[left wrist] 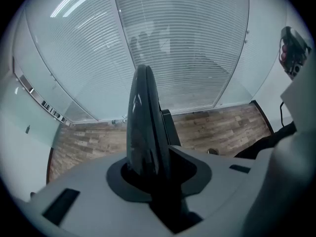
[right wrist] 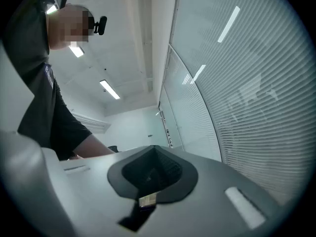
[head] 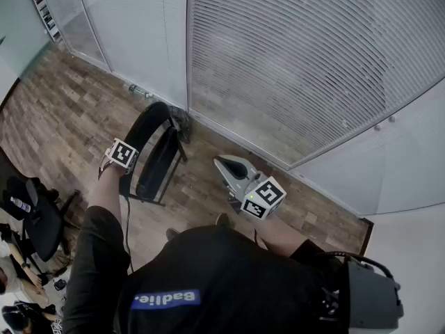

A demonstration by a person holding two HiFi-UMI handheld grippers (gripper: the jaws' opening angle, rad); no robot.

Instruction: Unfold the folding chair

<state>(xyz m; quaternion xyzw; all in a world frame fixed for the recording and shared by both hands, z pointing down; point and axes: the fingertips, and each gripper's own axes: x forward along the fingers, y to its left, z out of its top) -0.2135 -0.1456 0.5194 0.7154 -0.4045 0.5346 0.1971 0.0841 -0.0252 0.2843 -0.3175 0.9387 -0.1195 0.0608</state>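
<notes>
Glazed partition wall (head: pixel 299 61), fitted with horizontal blinds, runs along the far side and meets a plain white wall at the corner.

Wood-plank floor (head: pixel 62 110): bare near the partition. A black office chair (head: pixel 38 214) stands well apart at the left edge.

Item 1. Folding chair (head: pixel 156 155), black, frame and seat closed flat together. It stands upright on its legs on the planks, just in front of the partition, with the curved back rail uppermost. Not yet opened.

Item 2. Left gripper (head: pixel 125 160), pointing steeply down onto the top of the chair. In the left gripper view the chair's back rail (left wrist: pixel 143 117) rises straight out from between the jaws (left wrist: pixel 148 167), which are part-closed and clamped on its edge.

Item 3. Right gripper (head: pixel 224 164), held level to the right of the chair and clear of it. The right gripper view shows its jaws (right wrist: pixel 150 169) fully together with nothing between them.

Step in hand, as judged: steadying the folded chair by its back, before any opening has begun.

Next move, as judged: the free right gripper would need to reach the seat's front edge and push it down and away from the back. The left grip meanwhile keeps the frame from tipping or sliding on the planks.
</notes>
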